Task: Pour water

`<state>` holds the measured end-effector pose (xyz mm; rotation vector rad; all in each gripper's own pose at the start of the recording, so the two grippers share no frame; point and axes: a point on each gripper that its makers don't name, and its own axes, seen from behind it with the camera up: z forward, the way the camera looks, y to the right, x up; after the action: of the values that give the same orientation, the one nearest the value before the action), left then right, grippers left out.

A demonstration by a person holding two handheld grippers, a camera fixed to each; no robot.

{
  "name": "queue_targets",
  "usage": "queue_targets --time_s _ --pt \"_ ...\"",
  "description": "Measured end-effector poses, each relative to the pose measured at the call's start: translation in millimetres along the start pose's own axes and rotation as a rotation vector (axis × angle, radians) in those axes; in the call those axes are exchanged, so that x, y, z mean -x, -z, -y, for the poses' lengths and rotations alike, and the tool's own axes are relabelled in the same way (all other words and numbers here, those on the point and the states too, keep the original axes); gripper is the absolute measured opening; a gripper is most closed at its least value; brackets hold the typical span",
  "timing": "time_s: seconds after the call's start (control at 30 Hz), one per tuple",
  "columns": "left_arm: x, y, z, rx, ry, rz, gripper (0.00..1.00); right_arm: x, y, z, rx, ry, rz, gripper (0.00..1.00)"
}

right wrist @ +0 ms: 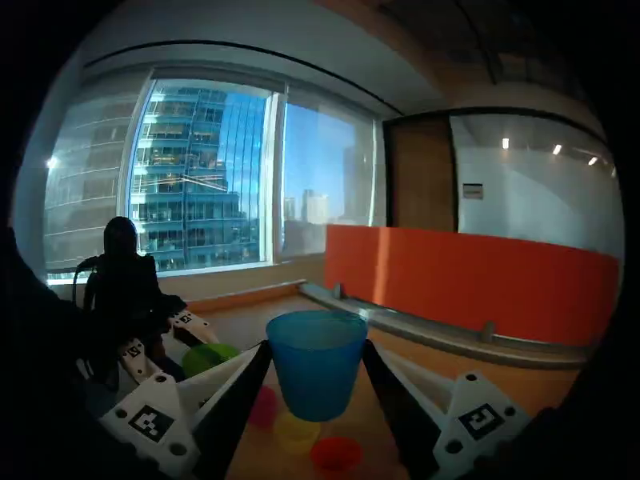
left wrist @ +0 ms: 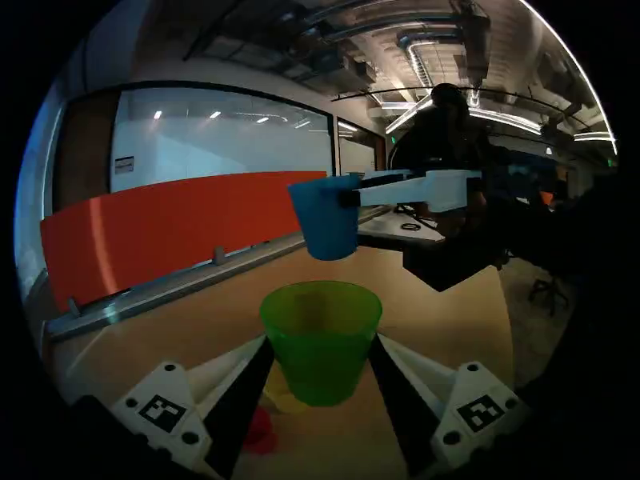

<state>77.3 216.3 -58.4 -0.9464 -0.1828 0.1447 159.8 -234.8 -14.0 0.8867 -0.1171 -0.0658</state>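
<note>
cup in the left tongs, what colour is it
Green, see-through cup, clearest in the left gripper view, gripped between the left tongs.

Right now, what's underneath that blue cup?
Below the blue cup, on the wooden table, lie a yellow cup, a red cup and a pink cup. The blue cup hides part of the yellow cup.
</note>
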Motion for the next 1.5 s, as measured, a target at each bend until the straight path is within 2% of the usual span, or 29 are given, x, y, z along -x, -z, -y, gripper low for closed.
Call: queue_targets --time_s 0.2,0.93,1.2,1.5 --pt "18.5 0.4 -10.2 0.010 -0.007 0.041 0.80 35.2 7.6 6.0 -0.008 0.002 0.057 0.87" --pt "83.0 -14.5 -33.9 0.080 -0.061 0.211 0.80 125.3 24.5 19.9 -0.058 0.033 0.237 0.87" --pt "107.4 -18.7 -35.7 0.115 -0.073 0.288 0.80 154.3 26.9 24.9 -0.089 0.035 0.313 0.87" --pt "129.2 -24.7 -36.5 0.153 -0.117 0.374 0.80 185.6 29.0 30.7 -0.124 0.048 0.404 0.87"
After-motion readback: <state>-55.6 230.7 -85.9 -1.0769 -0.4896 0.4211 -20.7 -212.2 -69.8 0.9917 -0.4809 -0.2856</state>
